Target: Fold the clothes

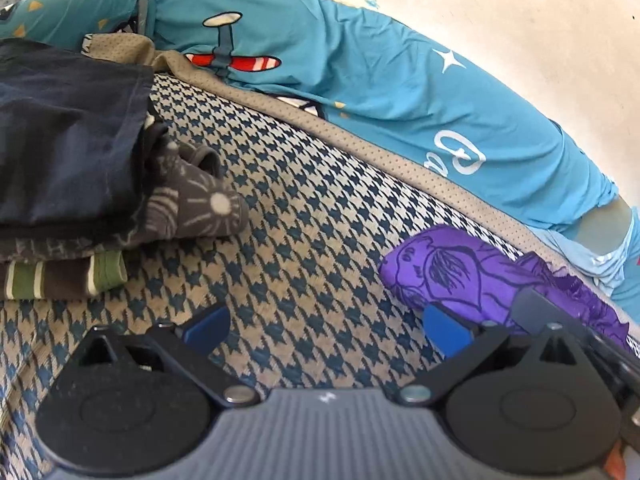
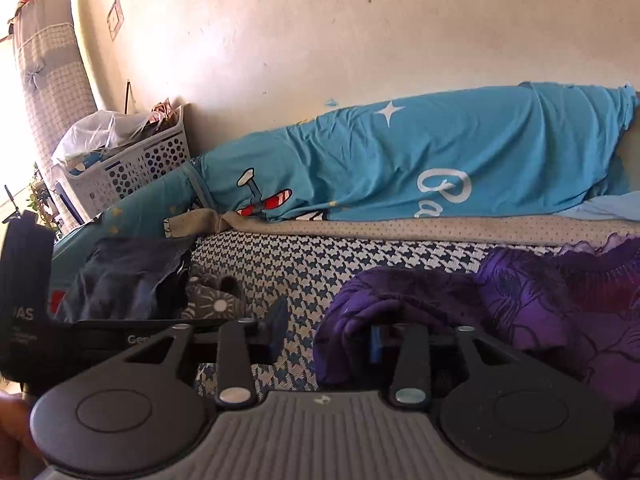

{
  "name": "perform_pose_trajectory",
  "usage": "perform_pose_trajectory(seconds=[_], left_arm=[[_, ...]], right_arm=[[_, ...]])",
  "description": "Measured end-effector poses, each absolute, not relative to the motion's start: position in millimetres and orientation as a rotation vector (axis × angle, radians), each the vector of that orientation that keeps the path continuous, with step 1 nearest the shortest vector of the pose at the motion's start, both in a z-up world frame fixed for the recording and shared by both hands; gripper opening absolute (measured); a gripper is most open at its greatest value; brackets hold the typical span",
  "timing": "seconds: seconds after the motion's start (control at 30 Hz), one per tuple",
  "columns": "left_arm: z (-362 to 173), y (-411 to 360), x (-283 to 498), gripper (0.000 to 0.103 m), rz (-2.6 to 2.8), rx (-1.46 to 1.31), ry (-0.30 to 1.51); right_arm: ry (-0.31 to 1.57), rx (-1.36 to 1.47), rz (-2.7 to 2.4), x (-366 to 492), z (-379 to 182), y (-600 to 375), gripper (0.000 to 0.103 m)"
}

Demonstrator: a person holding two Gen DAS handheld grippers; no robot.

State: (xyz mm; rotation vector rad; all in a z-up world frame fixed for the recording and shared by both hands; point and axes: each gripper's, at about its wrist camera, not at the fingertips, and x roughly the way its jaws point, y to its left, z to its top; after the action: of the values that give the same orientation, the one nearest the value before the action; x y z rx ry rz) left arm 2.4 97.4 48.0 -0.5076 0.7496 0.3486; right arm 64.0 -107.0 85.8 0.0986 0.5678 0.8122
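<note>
- Lying bunched on the houndstooth bed cover [image 1: 304, 216], right side of the bed: purple printed garment [image 1: 460, 276], not yet folded.
- Running long axis roughly along the bed edge, toward the right in the left wrist view; nearest lump showing at [image 2: 400, 300] in the right wrist view.
- Hanging over the garment: right gripper [image 2: 326, 332], fingers spread part way, nothing pinched; right blue pad [image 2: 376, 344] sitting under or against a purple fold, left pad over bare cover. Touching or just beside, cannot tell.
- Hovering beside the garment's left end: left gripper [image 1: 326, 326], fingers spread wide, holding nothing; right blue pad [image 1: 444, 326] just beside the purple cloth, gap between pads over bare cover.
- Lying right of the left fingers and right-of-centre under the right fingers, so right hand judged nearer; next grab likely needing a shift rightward onto an edge or corner.
- Sitting well apart on the left: stack of folded clothes [image 1: 68, 152], dark piece on top, striped one at the bottom.
- Bunching along the wall behind: blue plane-print bedding [image 1: 360, 72].
- Standing at far left past the bed: white laundry basket [image 2: 132, 172].
</note>
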Motion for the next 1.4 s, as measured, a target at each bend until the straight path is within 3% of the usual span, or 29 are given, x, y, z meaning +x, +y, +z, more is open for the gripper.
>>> perform_pose_trajectory(seconds=[0.53,1.0,1.3,1.4], left_arm=[[58,70,-4,0.103,0.247,-0.495,0.761],[26,1,-10,0.103,0.088,-0.387,0.827],[9,-7,10,0.103,0.148,-0.415,0.849],[5,-10,15,0.097,0.166,-0.411,0.847]], right_arm=[[0.529,0.066,0.713,27,120,-186,0.055],[0.633,-0.113,0.543,-46,87,-215,0.058],[0.692,0.039,0.517,-55,80,-247,0.059],[0.671,0.016,0.598,-68,82,-244,0.059]])
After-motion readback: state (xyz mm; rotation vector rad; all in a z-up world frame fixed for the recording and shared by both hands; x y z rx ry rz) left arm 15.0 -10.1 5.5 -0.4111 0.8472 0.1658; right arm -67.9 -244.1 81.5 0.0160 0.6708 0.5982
